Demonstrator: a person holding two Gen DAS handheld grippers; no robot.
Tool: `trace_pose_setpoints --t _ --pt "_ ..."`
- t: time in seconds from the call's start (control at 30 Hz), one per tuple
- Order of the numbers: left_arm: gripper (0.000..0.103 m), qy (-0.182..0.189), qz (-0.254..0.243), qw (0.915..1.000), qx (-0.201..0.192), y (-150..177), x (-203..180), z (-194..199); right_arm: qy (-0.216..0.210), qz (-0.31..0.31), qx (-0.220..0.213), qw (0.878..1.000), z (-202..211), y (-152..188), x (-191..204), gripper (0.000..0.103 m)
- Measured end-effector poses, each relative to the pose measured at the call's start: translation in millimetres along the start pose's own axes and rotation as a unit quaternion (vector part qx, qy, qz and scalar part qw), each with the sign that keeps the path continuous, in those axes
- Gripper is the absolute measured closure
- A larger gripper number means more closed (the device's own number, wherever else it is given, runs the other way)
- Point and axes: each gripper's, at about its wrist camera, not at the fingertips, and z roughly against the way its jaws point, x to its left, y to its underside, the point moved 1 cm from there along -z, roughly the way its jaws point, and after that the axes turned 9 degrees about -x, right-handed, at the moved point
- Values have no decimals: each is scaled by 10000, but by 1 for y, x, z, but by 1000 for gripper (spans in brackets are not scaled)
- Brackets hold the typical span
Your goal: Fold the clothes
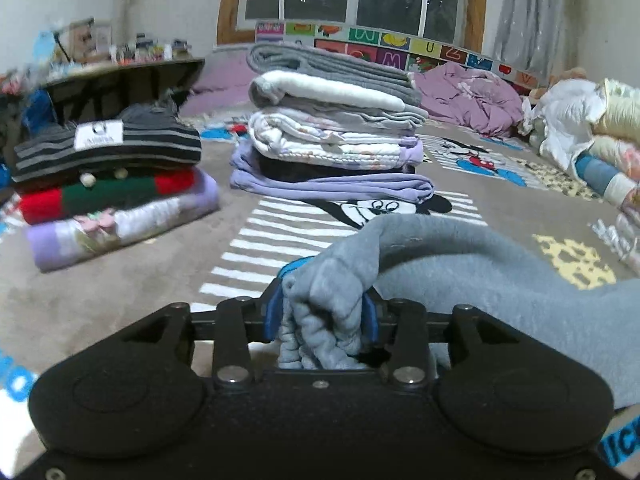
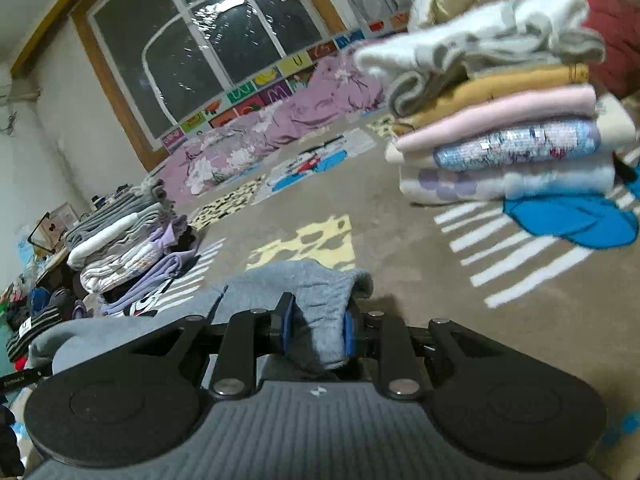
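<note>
A grey-blue fleece garment [image 1: 480, 280] stretches from my left gripper [image 1: 324, 316] off to the right, just above the patterned carpet. One bunched end of it is pinched between the left gripper's blue pads. In the right wrist view the same garment [image 2: 296, 280] drapes over my right gripper [image 2: 318, 328], whose blue pads are shut on a fold of it. From there the cloth trails off to the left.
A tall stack of folded clothes [image 1: 332, 128] stands straight ahead of the left gripper, with a shorter striped and red stack [image 1: 108, 184] to its left. Another folded stack [image 2: 504, 128] rises at the right. A purple blanket [image 1: 468, 96] lies under the window, beside a cluttered low table [image 1: 120, 76].
</note>
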Motion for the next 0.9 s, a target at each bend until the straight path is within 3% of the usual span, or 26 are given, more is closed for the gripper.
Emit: trace_pose_setpoints --t 0.3,0.43,0.5,0.63,0.77,0.8,0.9 --pt "35 207 1403 9895 289 2 37 -20 131 -536 202 9983 -13 9 -21 72" --pt "26 -43 1669 9856 251 4 48 -18 203 -647 187 9975 -15 12 -25 63" --pt "26 0 1896 9817 193 4 54 -15 211 -650 172 9975 -16 13 -25 62" --pt "26 219 2669 9635 50 2 74 -7 221 -689 137 9973 -15 14 -26 60" --pt "26 128 2779 9605 -19 1 76 -2 202 -731 104 9971 -14 13 -28 55" --pt "26 276 2969 9545 33 3 79 -4 200 -735 82 9971 -13 12 -27 54" --pt "24 942 3808 9193 319 15 95 -14 221 -775 61 9967 -11 12 -28 51"
